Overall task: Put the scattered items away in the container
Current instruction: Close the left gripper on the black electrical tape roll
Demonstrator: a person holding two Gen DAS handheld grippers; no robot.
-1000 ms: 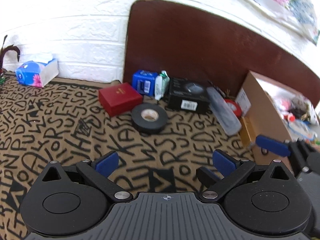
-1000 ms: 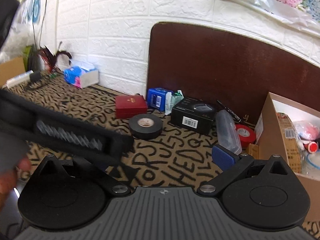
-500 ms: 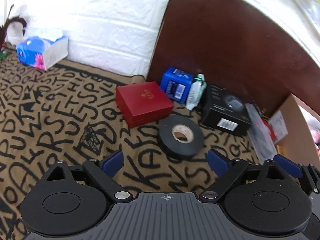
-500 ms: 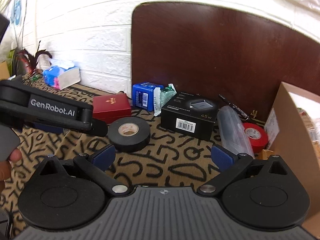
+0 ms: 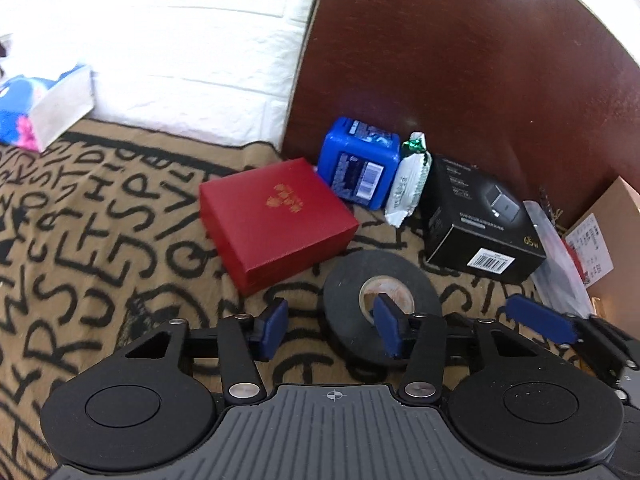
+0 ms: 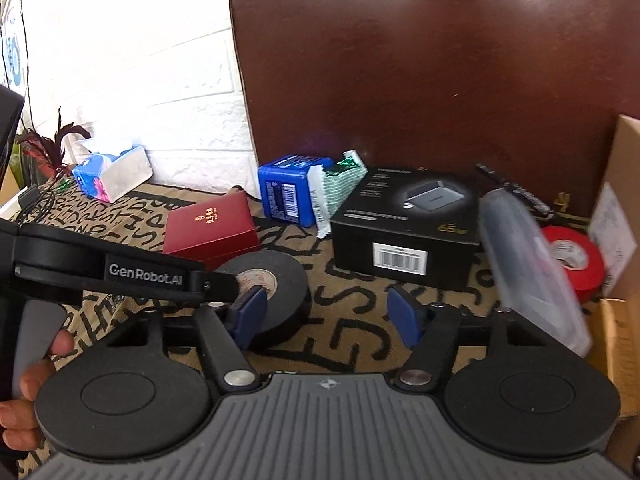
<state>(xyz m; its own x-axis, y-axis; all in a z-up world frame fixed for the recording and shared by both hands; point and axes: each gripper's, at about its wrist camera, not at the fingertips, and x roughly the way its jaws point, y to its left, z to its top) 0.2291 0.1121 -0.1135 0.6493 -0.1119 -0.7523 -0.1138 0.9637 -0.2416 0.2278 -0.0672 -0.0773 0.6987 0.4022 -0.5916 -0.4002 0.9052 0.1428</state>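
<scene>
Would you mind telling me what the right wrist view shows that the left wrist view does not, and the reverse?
Only the right wrist view shows the red tape roll, clearly round, and the dark feathers. Only the left wrist view shows the red gift box top fully and the left gripper open beside the black tape roll. Both share the black carton, blue box and lettered cloth.

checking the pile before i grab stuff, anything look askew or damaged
Nothing looks damaged or spilled. The white-and-green packet is wedged on edge between the blue box and black box, and the clear case lies tilted beside the red tape.
</scene>
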